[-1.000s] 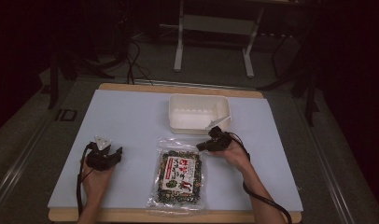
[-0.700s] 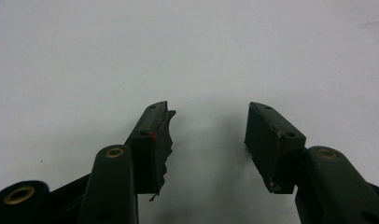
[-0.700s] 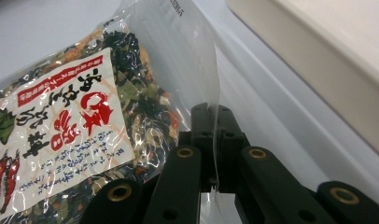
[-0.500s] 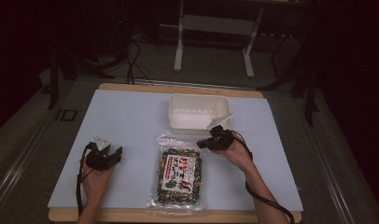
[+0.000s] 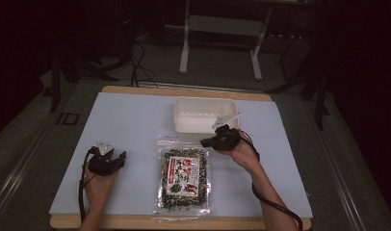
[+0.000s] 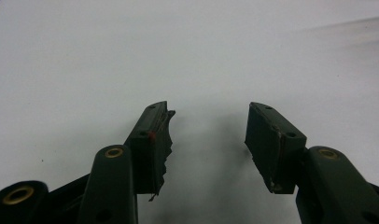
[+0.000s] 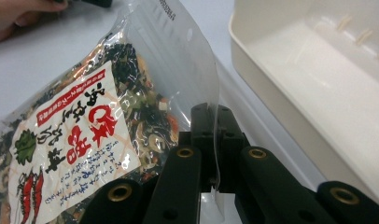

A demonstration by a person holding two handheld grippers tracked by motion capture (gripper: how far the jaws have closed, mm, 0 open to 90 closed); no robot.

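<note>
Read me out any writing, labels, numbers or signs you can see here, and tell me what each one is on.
Bag of dried vegetables, white label: large red and black Japanese characters, with a red banner of small white characters beside them; I cannot read them reliably.
Same bag, clear top edge: a line of tiny black print, too small to read.
Floor marking left of the table: looks like "ID", too dim to be sure.
White tray: no writing visible.

glossy clear plastic bag; smooth matt tray
</note>
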